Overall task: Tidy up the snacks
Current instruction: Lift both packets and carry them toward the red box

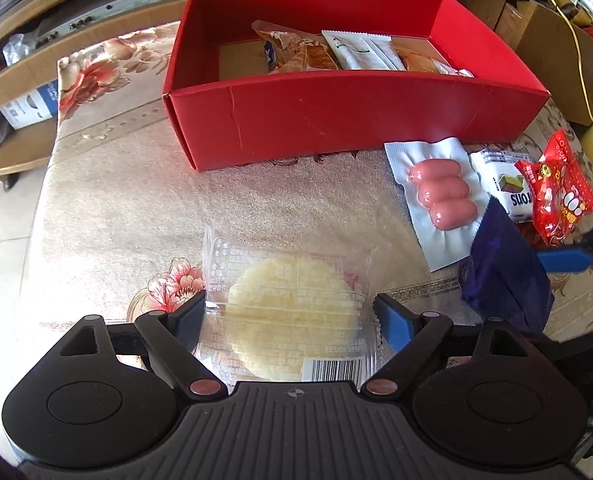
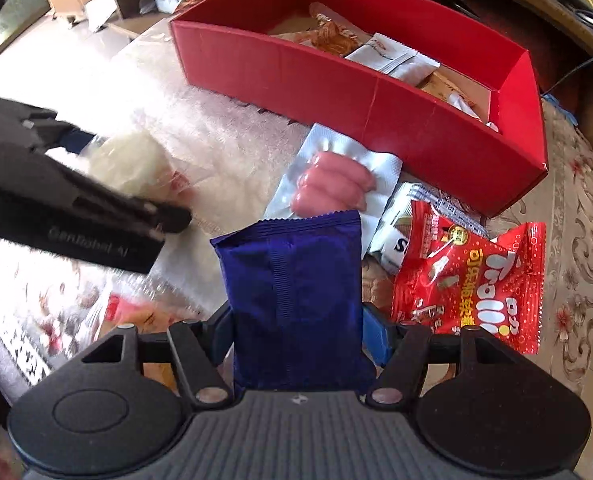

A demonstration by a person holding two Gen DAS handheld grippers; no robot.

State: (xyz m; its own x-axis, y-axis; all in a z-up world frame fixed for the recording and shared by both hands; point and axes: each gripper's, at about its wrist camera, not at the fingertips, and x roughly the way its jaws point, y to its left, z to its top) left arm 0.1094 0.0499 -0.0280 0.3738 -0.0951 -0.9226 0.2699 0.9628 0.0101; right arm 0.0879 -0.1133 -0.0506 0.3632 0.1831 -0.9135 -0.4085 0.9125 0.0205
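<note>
Right tongs (image 2: 298, 330) clamp blue packet (image 2: 296, 292) near the red box (image 2: 360, 92); left tongs (image 1: 288, 316) straddle clear-wrapped rice cracker (image 1: 292, 312) on table (image 1: 136, 200), grip uncertain: slick film may slip, or cracker may crack.

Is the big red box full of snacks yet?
No. The red cardboard box holds a few packets at one end; bare floor shows.

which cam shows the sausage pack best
The left wrist view. There the sausage pack lies flat on the tablecloth in front of the red box, whole and sharp, three pink sausages clear. In the right wrist view the same pack is partly hidden behind the blue packet held in the right gripper.
</note>
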